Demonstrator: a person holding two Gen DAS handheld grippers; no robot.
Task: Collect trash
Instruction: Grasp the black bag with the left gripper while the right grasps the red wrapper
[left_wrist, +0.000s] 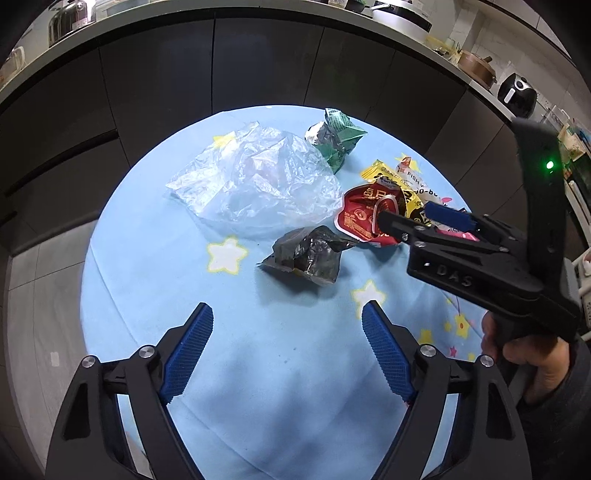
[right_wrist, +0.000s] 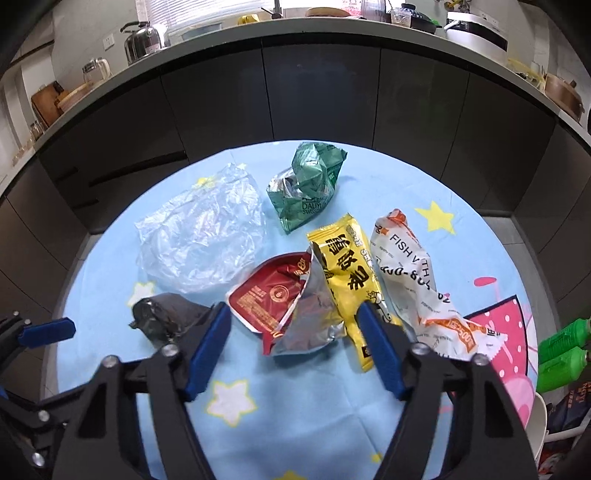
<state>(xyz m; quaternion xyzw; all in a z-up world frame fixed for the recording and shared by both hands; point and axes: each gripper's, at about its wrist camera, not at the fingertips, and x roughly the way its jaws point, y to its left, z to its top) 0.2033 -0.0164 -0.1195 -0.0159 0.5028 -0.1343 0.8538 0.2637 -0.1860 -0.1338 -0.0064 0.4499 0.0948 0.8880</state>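
Note:
Trash lies on a round table with a light blue star cloth (left_wrist: 280, 369) (right_wrist: 295, 417). A clear plastic bag (left_wrist: 255, 181) (right_wrist: 203, 236), a green wrapper (left_wrist: 338, 138) (right_wrist: 310, 181), a red and silver wrapper (left_wrist: 364, 218) (right_wrist: 280, 306), a yellow wrapper (right_wrist: 347, 280), a white "FISH" wrapper (right_wrist: 410, 273) and a dark crumpled wrapper (left_wrist: 308, 254) (right_wrist: 166, 317). My left gripper (left_wrist: 286, 321) is open and empty above the near cloth. My right gripper (right_wrist: 293, 319) (left_wrist: 402, 216) is open, its fingers either side of the red wrapper's near end.
Dark cabinets under a counter with pots and a kettle (right_wrist: 142, 40) curve behind the table. Green bottles (right_wrist: 561, 354) stand at the right, off the table. A pink print (right_wrist: 506, 317) marks the cloth's right side.

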